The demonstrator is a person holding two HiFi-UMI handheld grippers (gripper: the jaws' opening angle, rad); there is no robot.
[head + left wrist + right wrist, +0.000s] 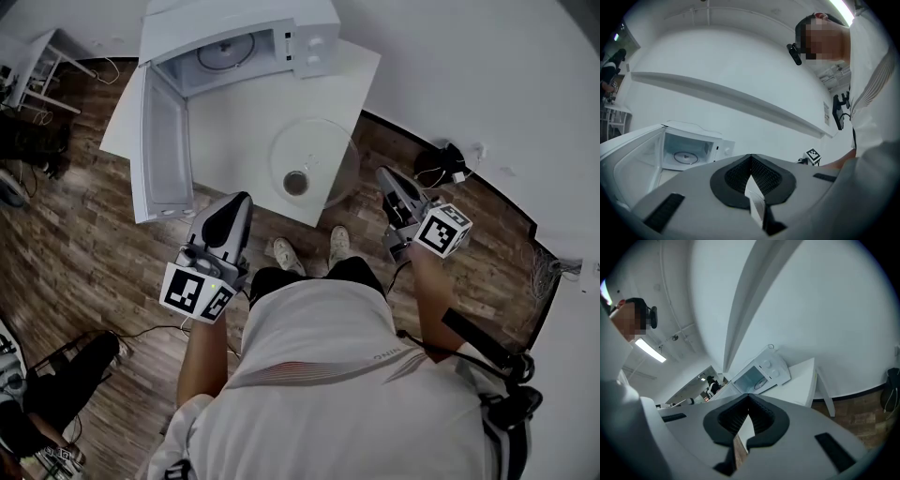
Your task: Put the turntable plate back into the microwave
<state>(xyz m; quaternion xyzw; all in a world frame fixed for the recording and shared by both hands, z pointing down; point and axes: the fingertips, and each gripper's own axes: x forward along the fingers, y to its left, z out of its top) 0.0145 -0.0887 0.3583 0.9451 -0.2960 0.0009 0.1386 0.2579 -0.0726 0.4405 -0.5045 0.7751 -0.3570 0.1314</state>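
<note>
- Glass turntable plate (314, 161): flat on the white table (234, 131), near-right corner.
- Microwave (309, 42): far side, door (161, 145) open.
- Left gripper (236, 202) and right gripper (386, 176): jaws together, empty.

Clear glass turntable plate (314, 159) lies flat before the open-doored microwave (240, 37).
</note>
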